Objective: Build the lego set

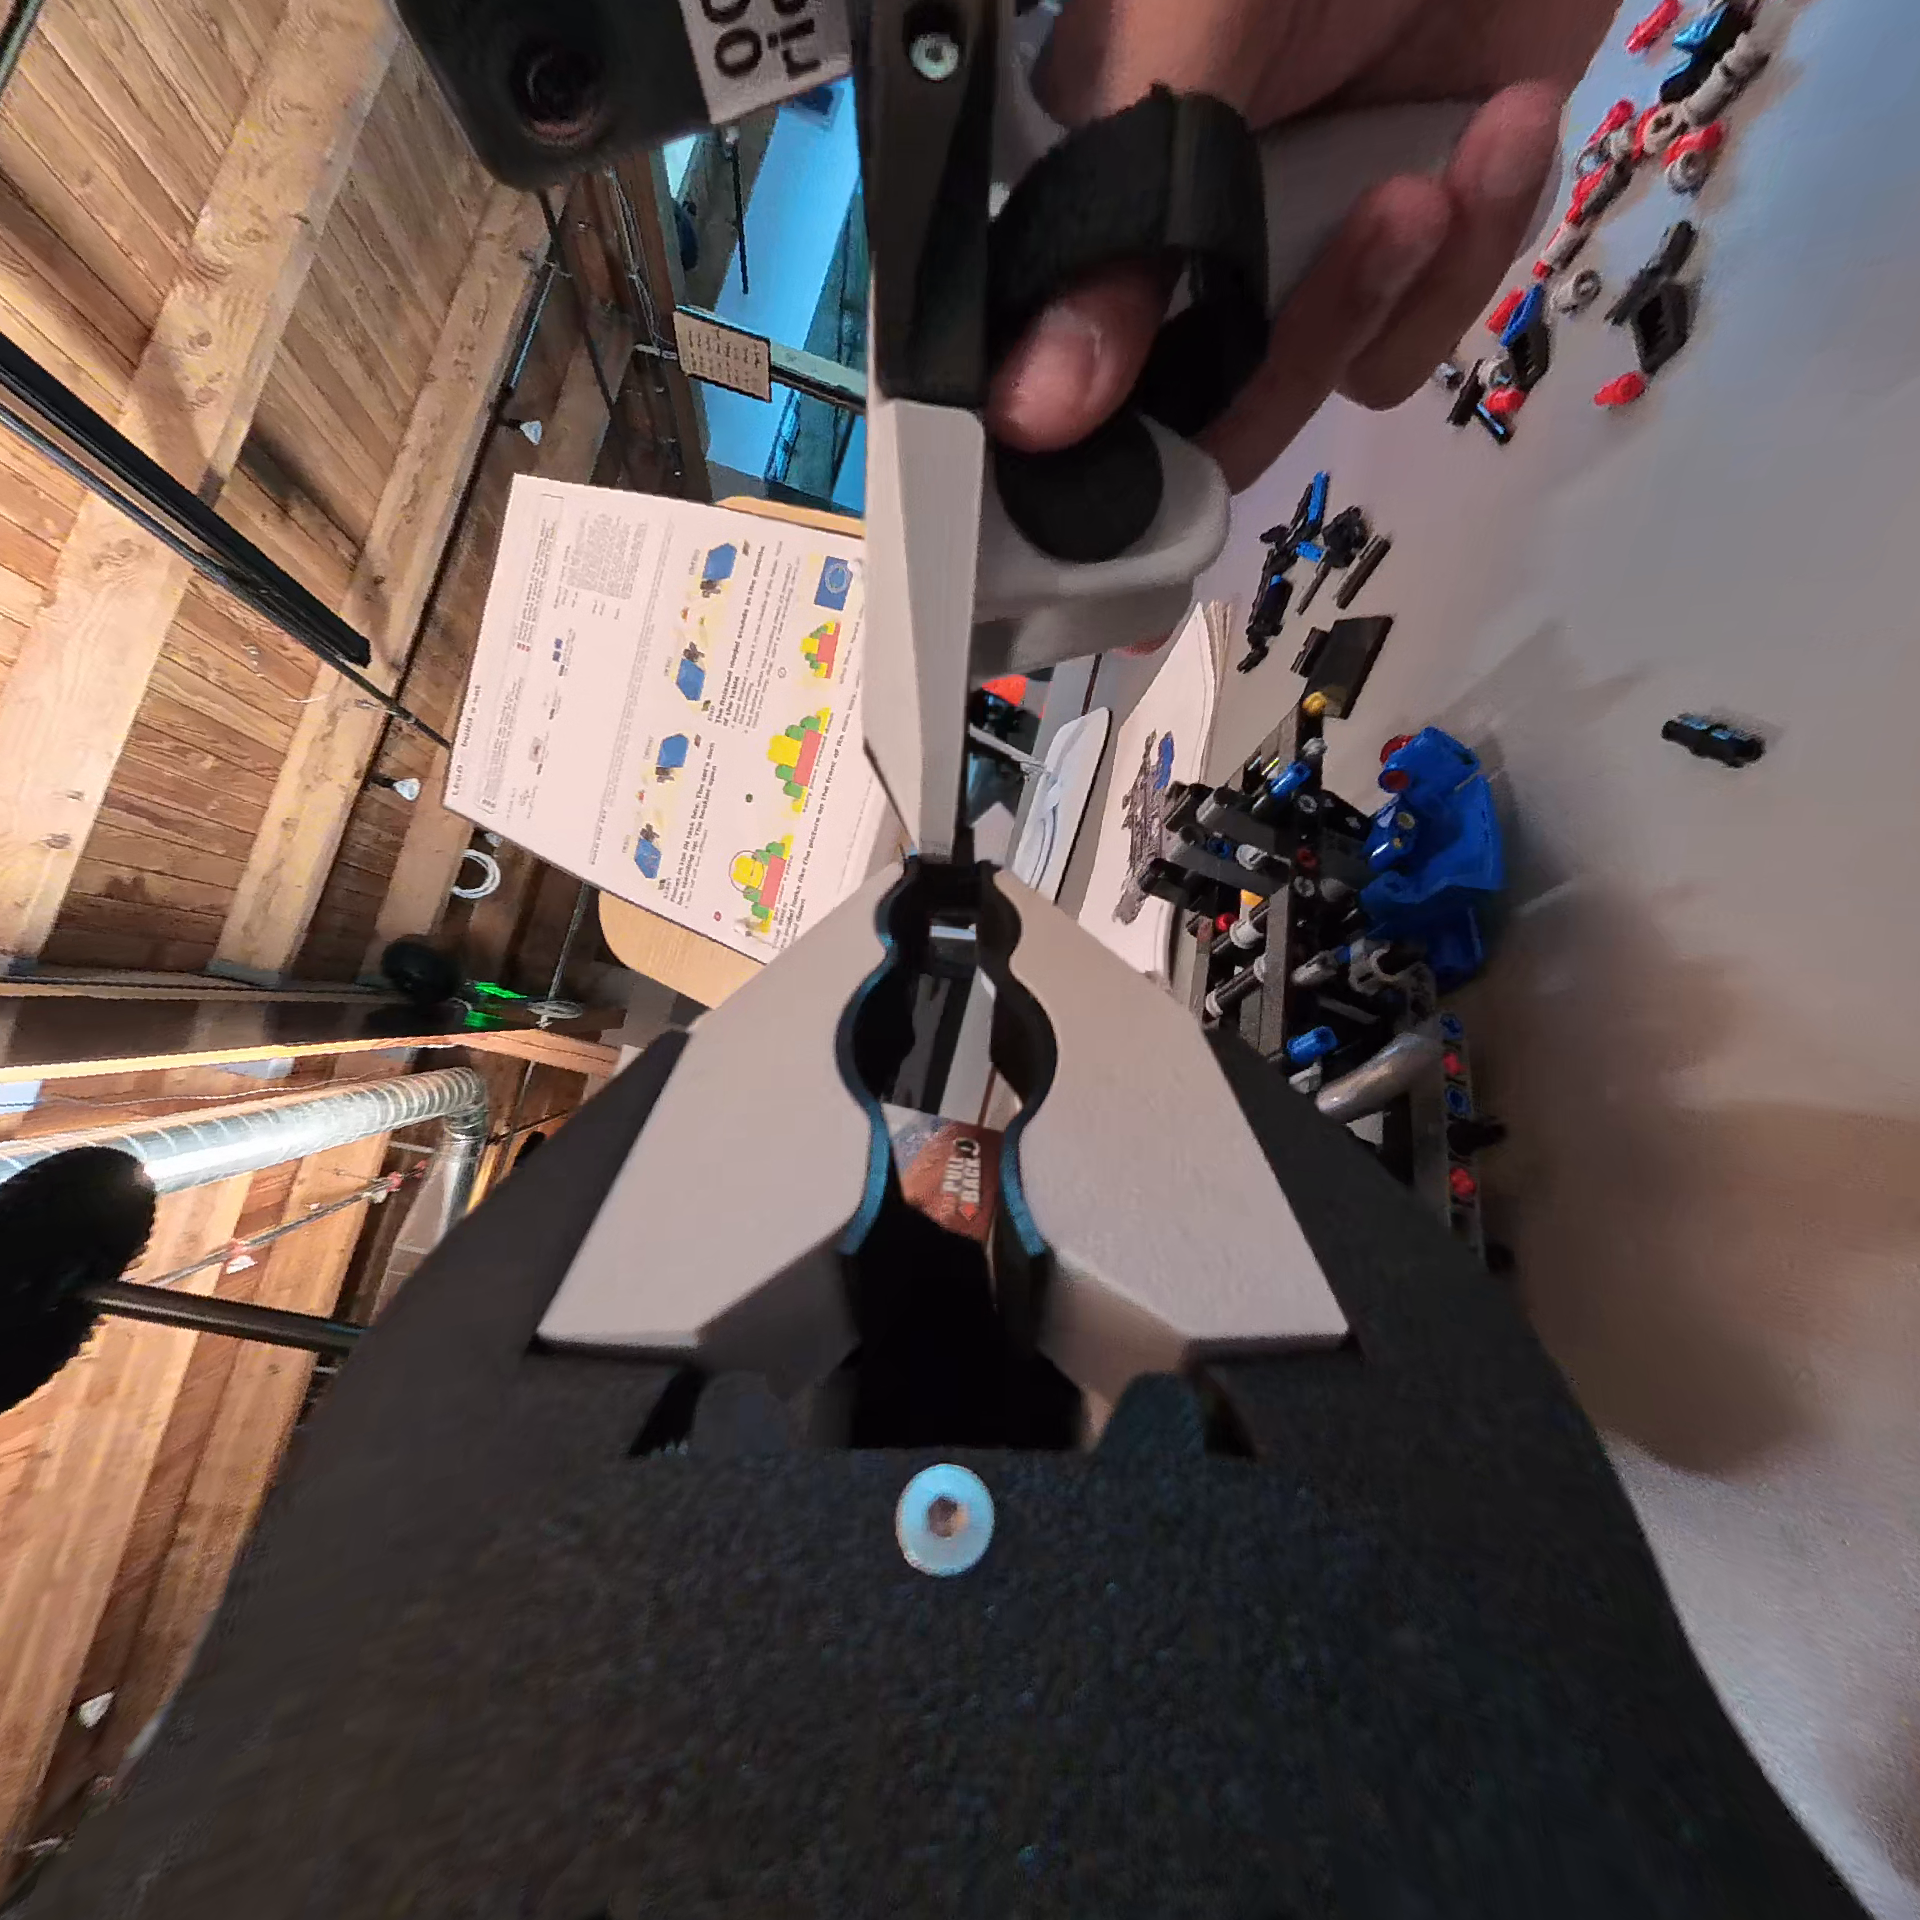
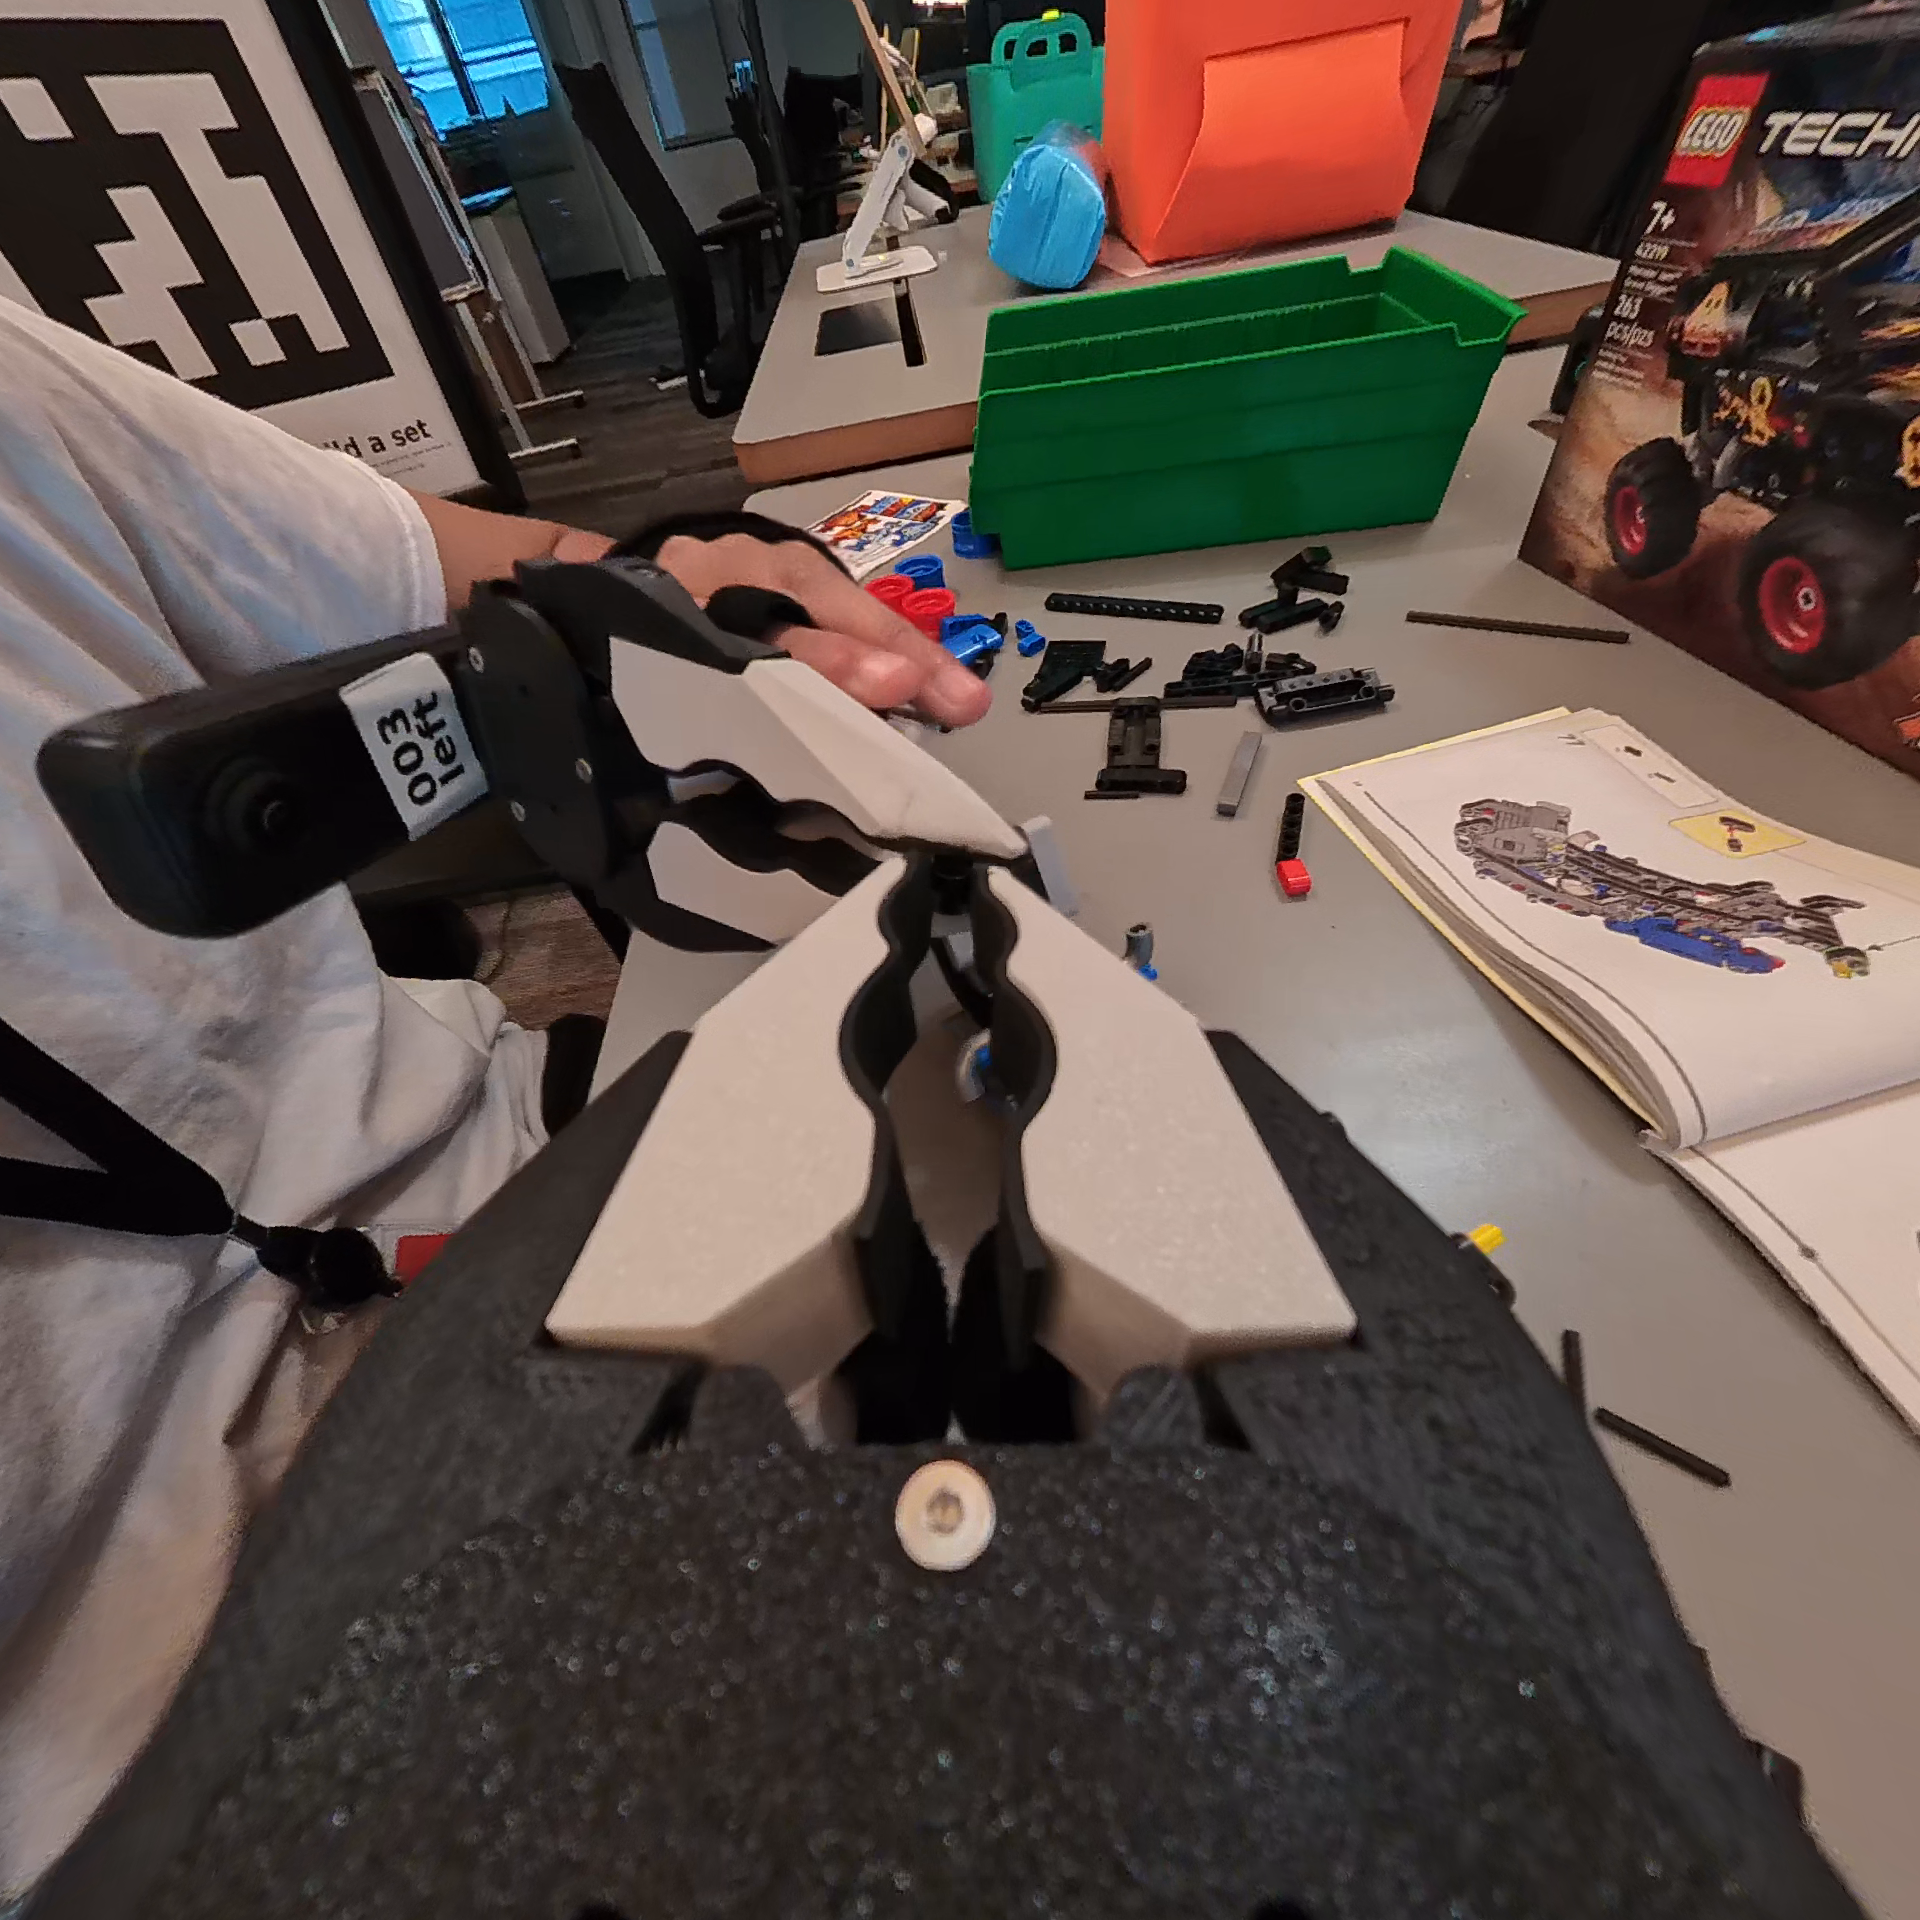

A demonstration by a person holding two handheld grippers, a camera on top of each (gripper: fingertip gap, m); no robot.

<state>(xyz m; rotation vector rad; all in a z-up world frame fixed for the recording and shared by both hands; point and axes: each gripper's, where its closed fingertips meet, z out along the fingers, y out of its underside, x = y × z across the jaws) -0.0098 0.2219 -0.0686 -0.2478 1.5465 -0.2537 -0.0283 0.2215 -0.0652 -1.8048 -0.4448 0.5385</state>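
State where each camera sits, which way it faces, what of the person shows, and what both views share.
Left wrist view: sits on the left gripper, rolled sideways, facing the wooden wall and paper sheet; a hand works the right gripper.
Right wrist view: sits on the right gripper, facing across the grey table towards the green plastic bin; a white sleeve shows.
Shared: both grippers' tips meeting, the open instruction booklet and loose bricks.

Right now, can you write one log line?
left gripper: shut on small black piece | right gripper: shut on it too | tips meet above table | manual open
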